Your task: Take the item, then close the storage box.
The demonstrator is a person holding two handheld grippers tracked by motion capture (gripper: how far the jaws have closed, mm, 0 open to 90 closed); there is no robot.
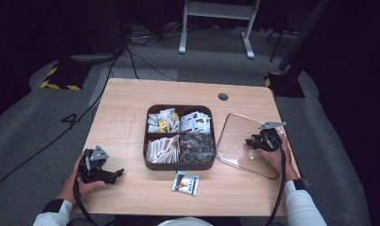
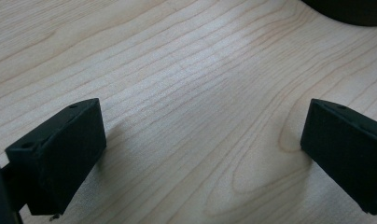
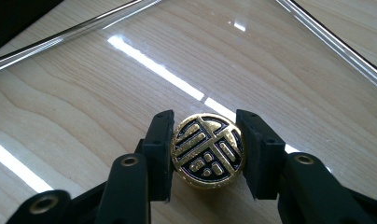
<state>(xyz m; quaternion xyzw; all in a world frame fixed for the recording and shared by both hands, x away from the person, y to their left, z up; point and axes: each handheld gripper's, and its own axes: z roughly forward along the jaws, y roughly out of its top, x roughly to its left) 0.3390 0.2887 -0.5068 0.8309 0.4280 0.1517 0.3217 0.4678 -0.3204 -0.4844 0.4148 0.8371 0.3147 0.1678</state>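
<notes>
Here your right tool (image 3: 207,151) grips the round gold-and-black knob (image 3: 208,150) of the clear glass lid (image 1: 235,136), a pad pressed to each side of it; the lid lies flat on the wooden worktop (image 1: 127,117), just to the right of the dark compartment box (image 1: 178,165). In the high view your right hand (image 1: 275,157) and the tool's body hide the knob, and the lid itself is hard to trace, only its rim and reflections giving it away. Your left tool (image 1: 118,172) rests low over bare worktop near the front left corner, its jaws wide apart with nothing between them; the left gripper view catches one dark edge of the box at the top right, cut off by the frame. The box has four compartments packed with sachets, but their print is too small to read. One loose sachet (image 1: 185,182) lies on the worktop just in front of the box.
</notes>
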